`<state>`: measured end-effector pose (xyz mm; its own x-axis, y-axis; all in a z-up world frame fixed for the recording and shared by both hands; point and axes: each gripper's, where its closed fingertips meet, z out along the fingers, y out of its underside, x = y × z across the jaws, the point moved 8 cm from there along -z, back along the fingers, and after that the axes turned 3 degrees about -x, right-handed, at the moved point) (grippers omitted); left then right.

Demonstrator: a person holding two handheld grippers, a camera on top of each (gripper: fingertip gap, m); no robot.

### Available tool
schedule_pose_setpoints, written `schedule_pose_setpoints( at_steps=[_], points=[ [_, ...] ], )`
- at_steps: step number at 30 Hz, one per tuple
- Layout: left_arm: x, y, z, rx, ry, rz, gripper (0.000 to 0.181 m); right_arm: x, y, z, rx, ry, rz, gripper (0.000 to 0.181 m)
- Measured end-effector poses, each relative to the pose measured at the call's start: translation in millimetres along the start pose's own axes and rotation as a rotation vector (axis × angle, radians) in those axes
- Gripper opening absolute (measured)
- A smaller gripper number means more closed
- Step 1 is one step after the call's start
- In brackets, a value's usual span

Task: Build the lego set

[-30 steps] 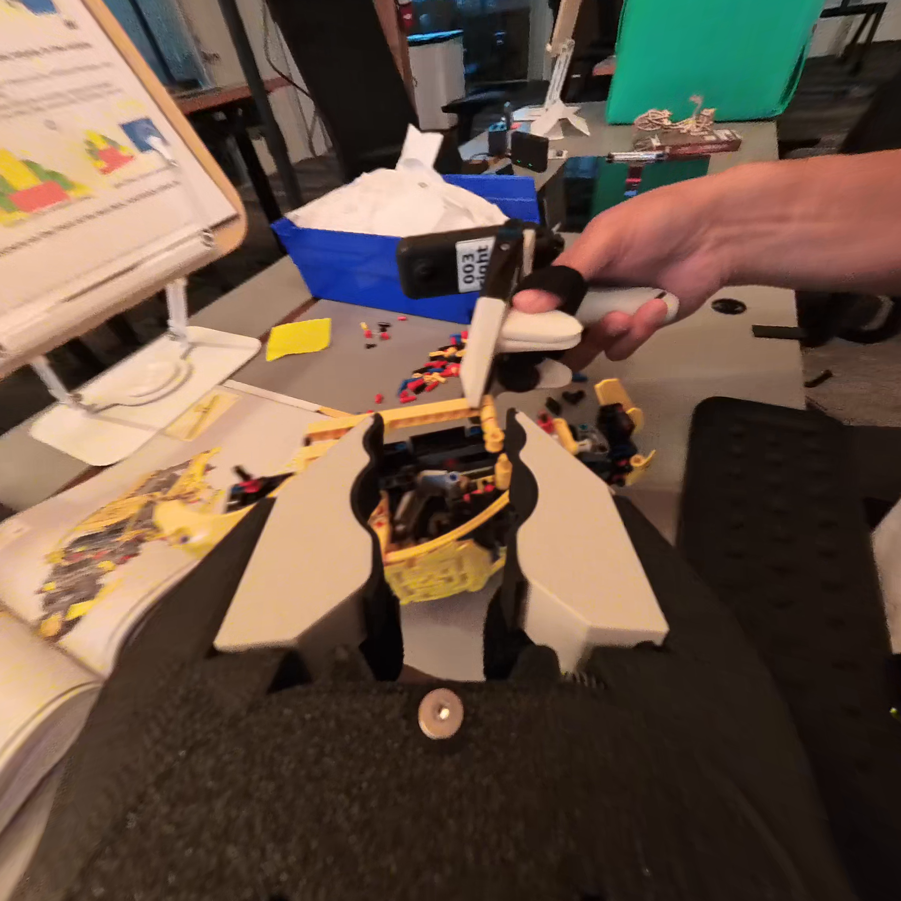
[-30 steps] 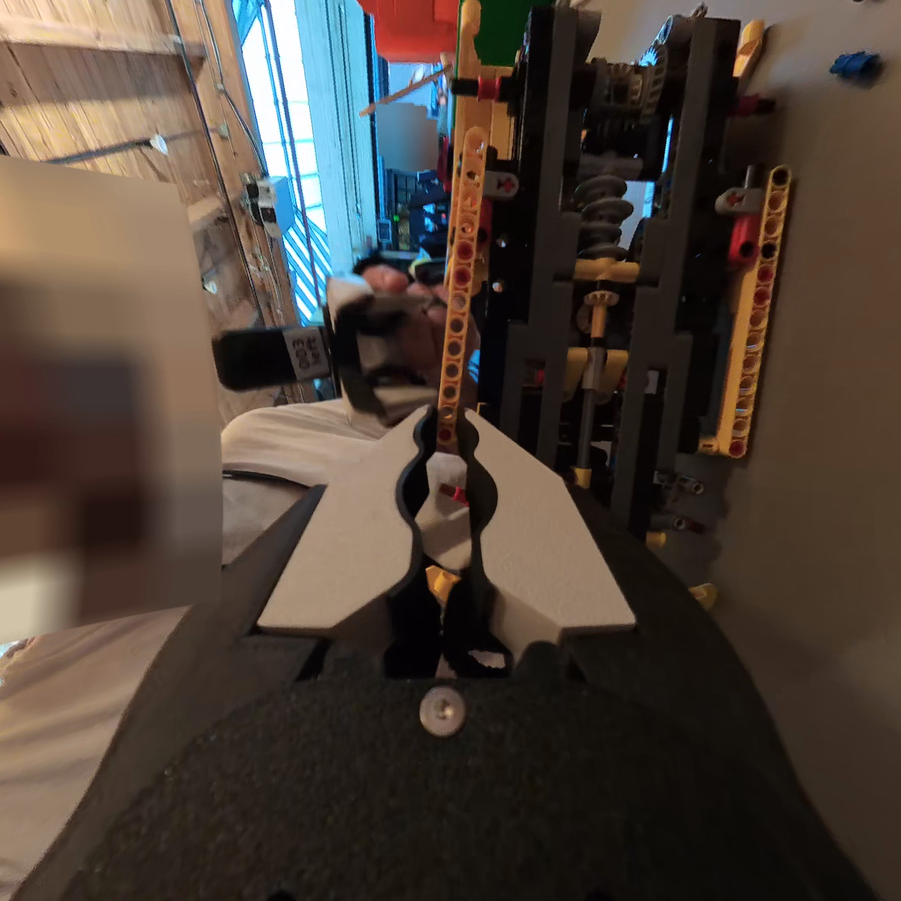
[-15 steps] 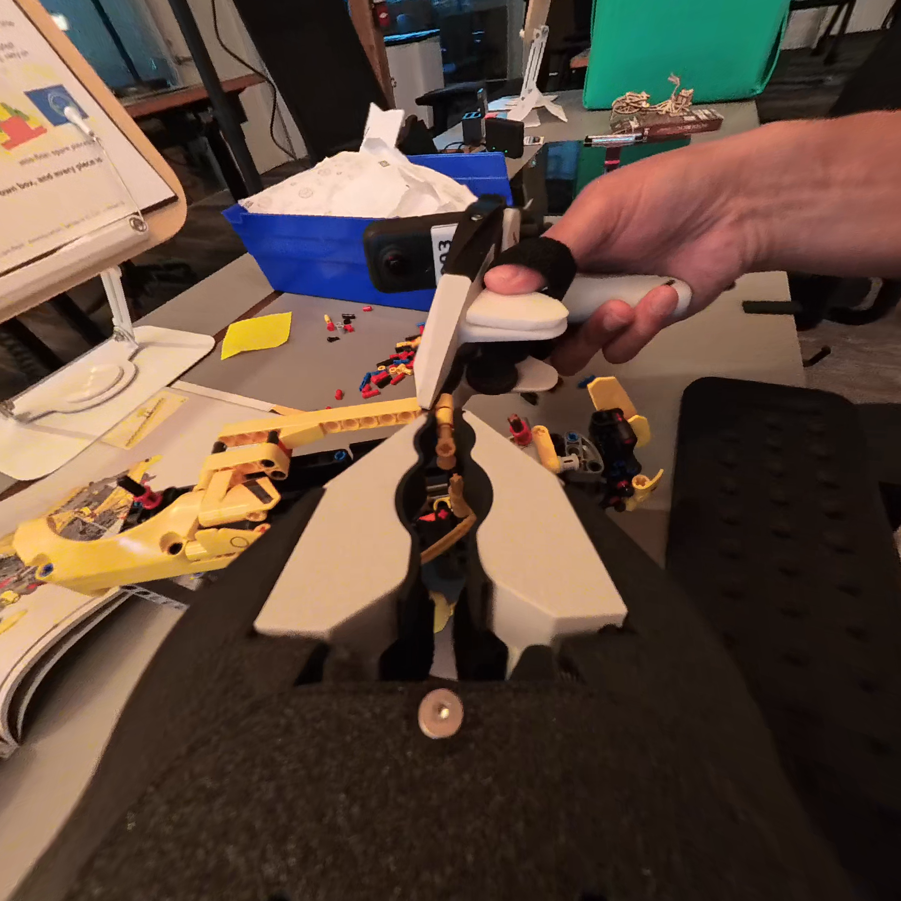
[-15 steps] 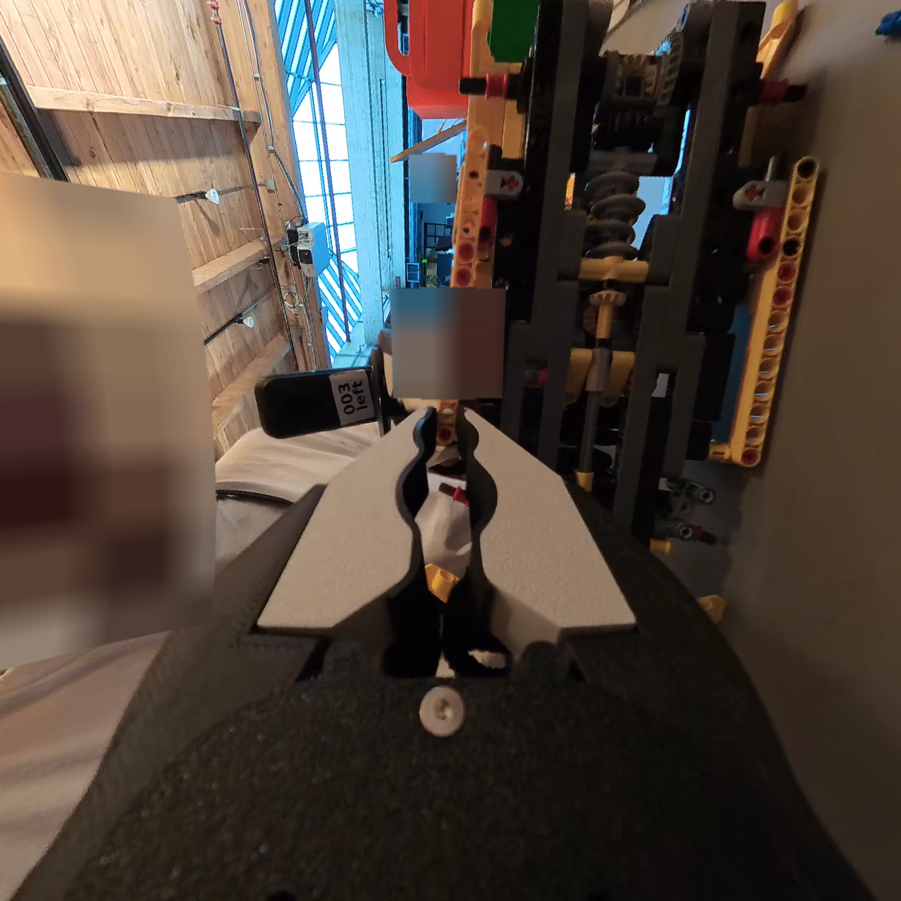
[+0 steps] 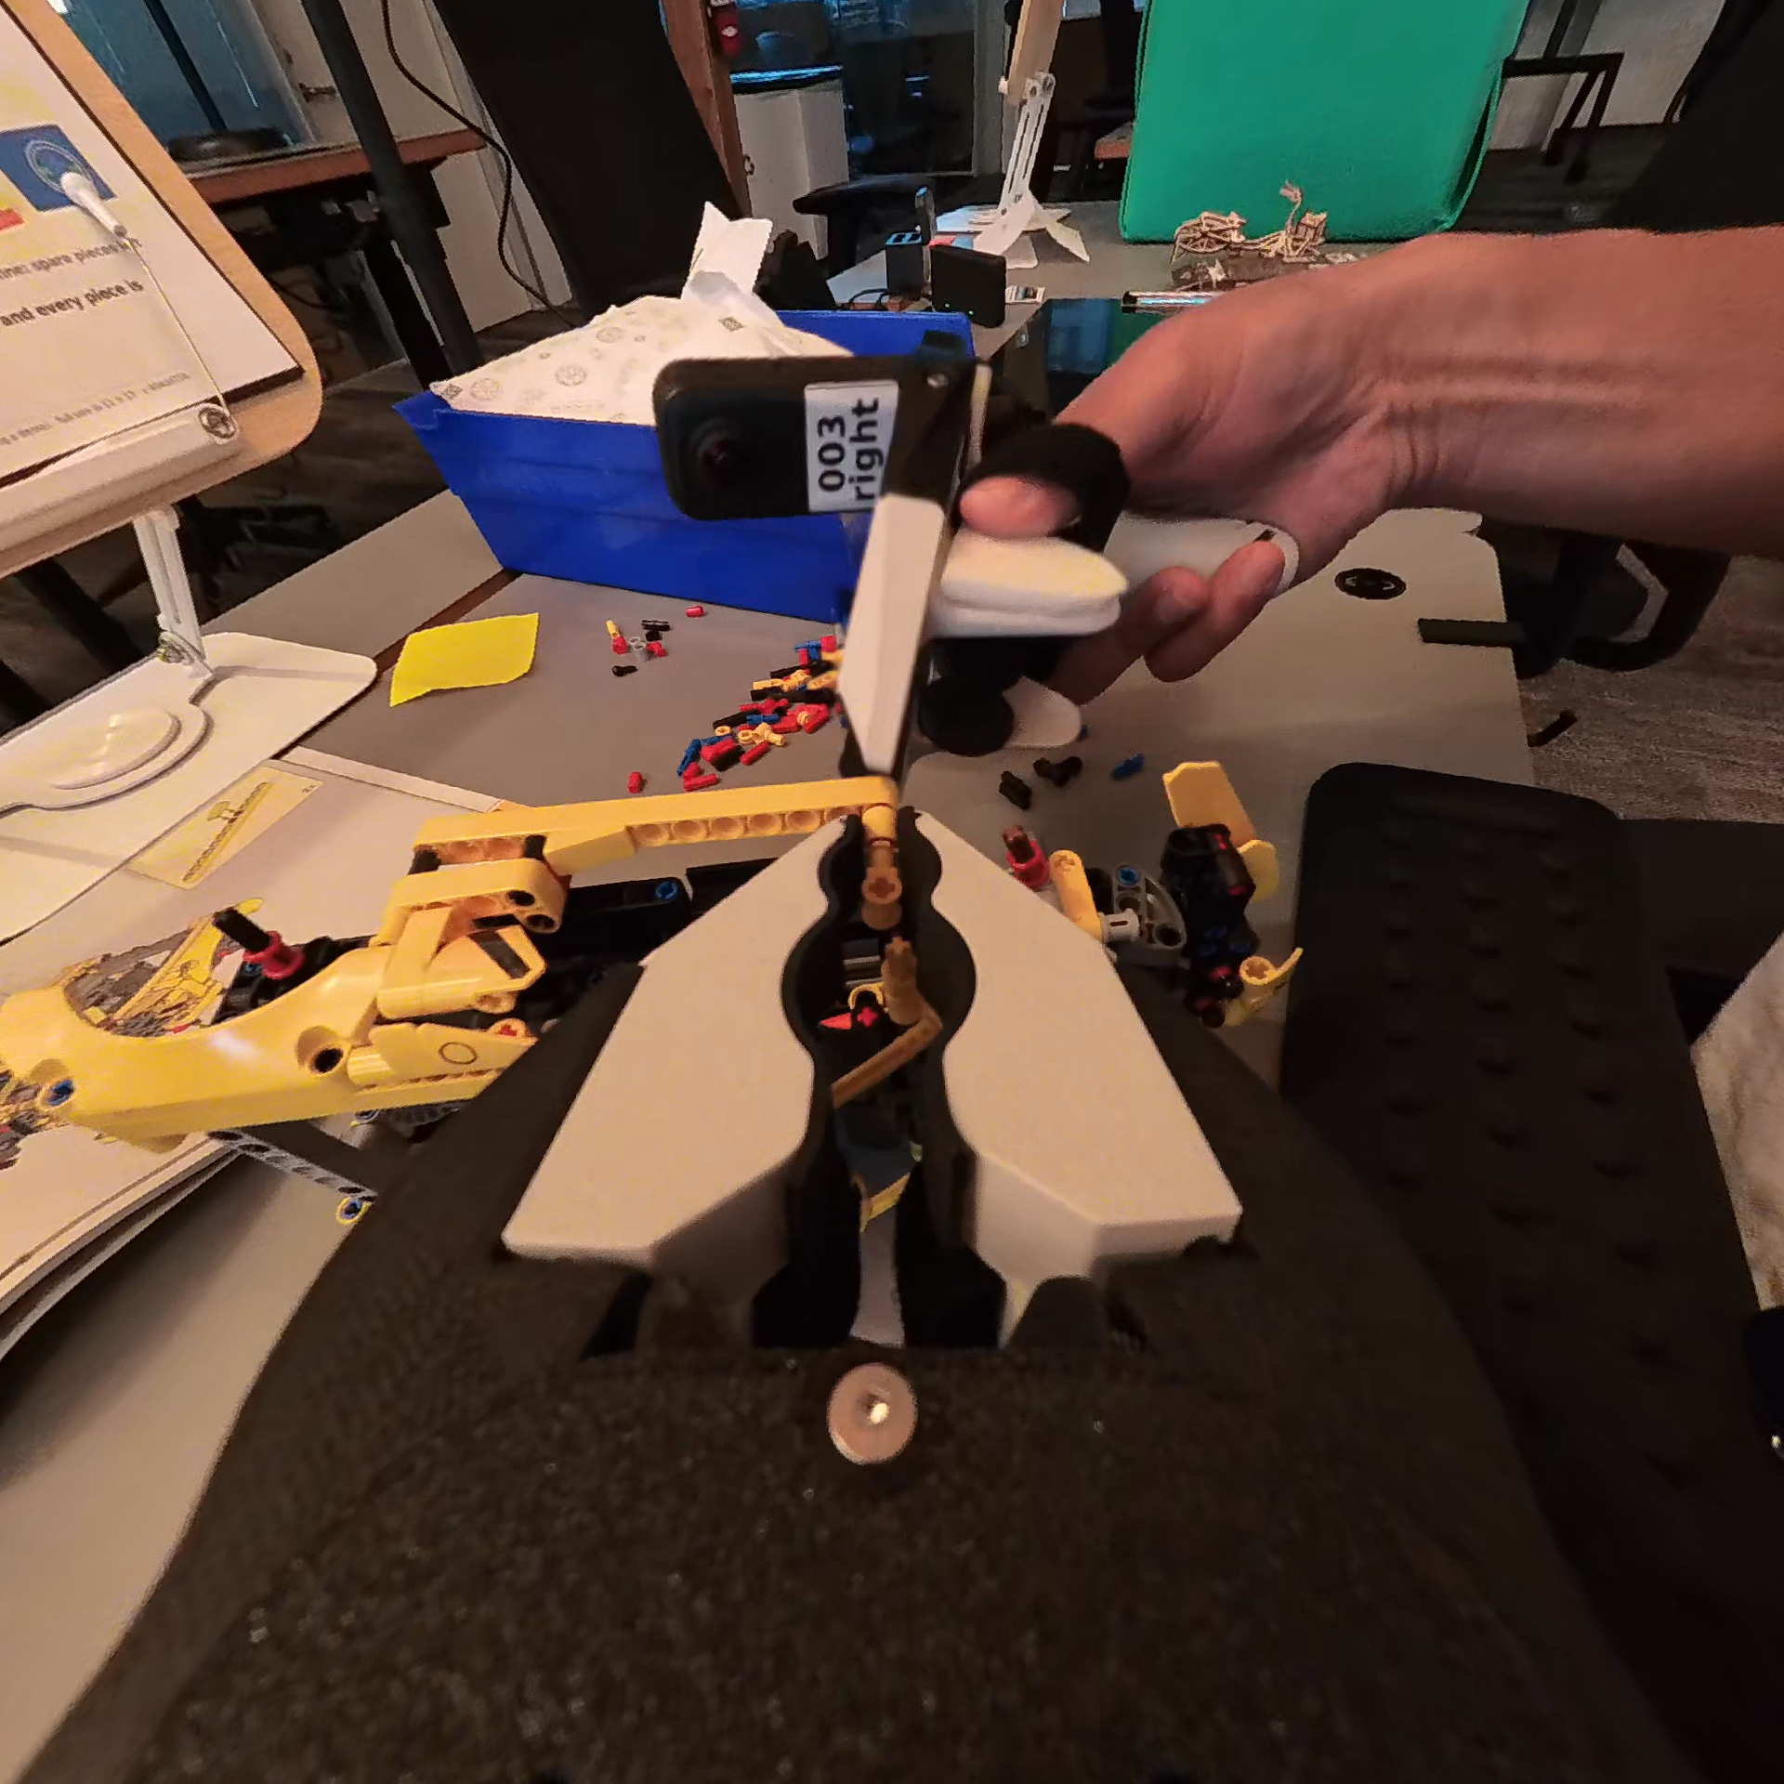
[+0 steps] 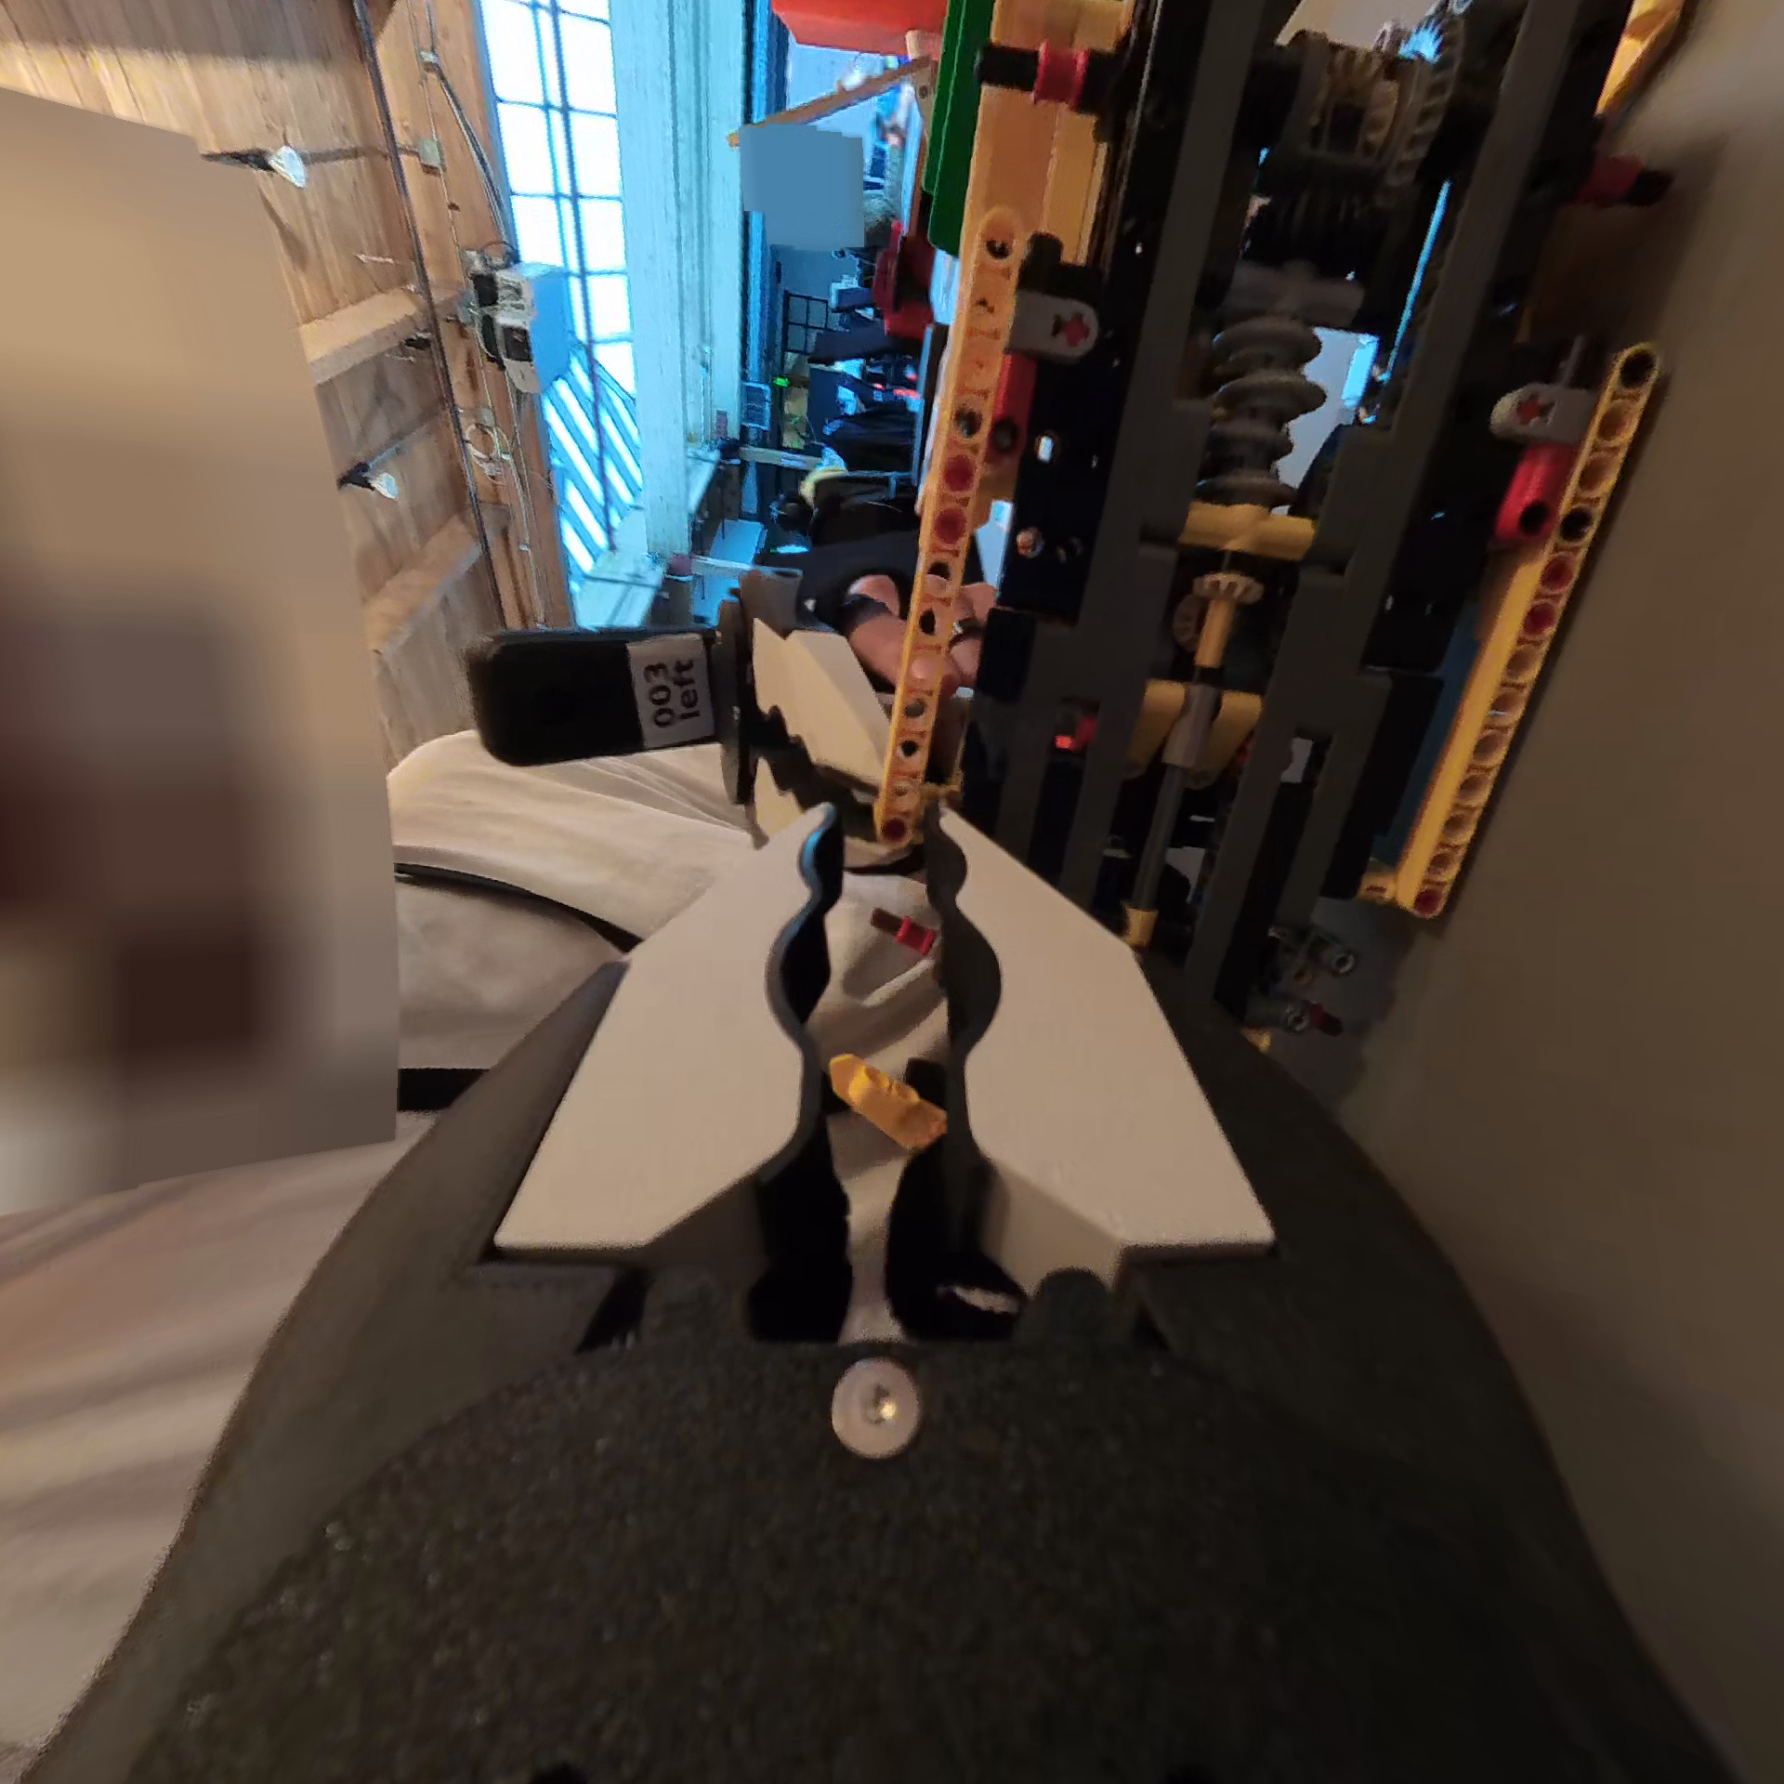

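The yellow and black lego model lies across the instruction booklet and stretches left. Its long yellow beam runs to my left gripper, which is shut on the model's near end. My right gripper, held by a hand, comes down from above with its tips at the beam's end. In the right wrist view the model stands on end. The beam's end sits between the slightly parted fingers of my right gripper, close to the right one. The left gripper shows behind it.
A blue bin with white paper stands at the back of the grey table. Loose small pieces lie in front of it, and a small yellow-black sub-assembly to the right. An instruction booklet, a sheet stand, a black mat.
My left gripper has closed from wide open onto the model's end. My right gripper's fingers have parted a little around the beam's end.
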<state>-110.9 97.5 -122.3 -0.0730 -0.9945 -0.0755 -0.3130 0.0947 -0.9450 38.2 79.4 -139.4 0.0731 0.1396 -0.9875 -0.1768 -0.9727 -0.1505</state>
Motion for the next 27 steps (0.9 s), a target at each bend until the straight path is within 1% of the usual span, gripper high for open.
schedule_pose_setpoints(
  at_steps=[2, 5, 9, 12, 19, 20, 22, 24, 27],
  points=[
    [-0.3, 0.1, -0.4, 0.002, 0.004, -0.001, 0.007, 1.6, 1.5, 1.6, -0.020, 0.028, -0.009, 0.010],
    [-0.7, 0.6, -1.1, 0.004, 0.008, 0.005, 0.007, 1.6, 0.3, 2.1, -0.031, 0.005, 0.012, 0.006],
    [-0.6, 1.7, -2.3, 0.014, 0.027, 0.004, 0.007, 2.8, 0.4, 2.1, -0.061, -0.020, 0.029, 0.005],
    [-1.0, 2.1, -3.2, 0.016, 0.031, 0.003, 0.007, 0.3, -1.1, 1.7, -0.081, 0.011, 0.000, 0.005],
    [-1.9, 2.5, -3.7, 0.023, 0.034, -0.003, 0.007, -0.4, -0.3, 2.8, -0.060, 0.021, 0.021, 0.005],
    [-1.9, 3.2, -4.8, 0.025, 0.037, -0.008, 0.008, -1.0, 0.2, 3.8, -0.056, 0.028, 0.016, 0.006],
    [-3.3, 5.8, -9.0, 0.026, 0.028, -0.015, 0.019, -2.4, 1.6, 5.2, -0.054, 0.059, -0.007, 0.008],
    [-4.5, 9.3, -14.8, 0.019, 0.035, -0.018, 0.019, -3.6, 4.0, 4.9, -0.057, 0.118, -0.045, 0.012],
    [-4.6, 12.5, -19.6, 0.020, 0.036, -0.005, 0.016, -10.5, 5.9, 5.9, -0.029, 0.164, -0.128, 0.011]
  ],
)
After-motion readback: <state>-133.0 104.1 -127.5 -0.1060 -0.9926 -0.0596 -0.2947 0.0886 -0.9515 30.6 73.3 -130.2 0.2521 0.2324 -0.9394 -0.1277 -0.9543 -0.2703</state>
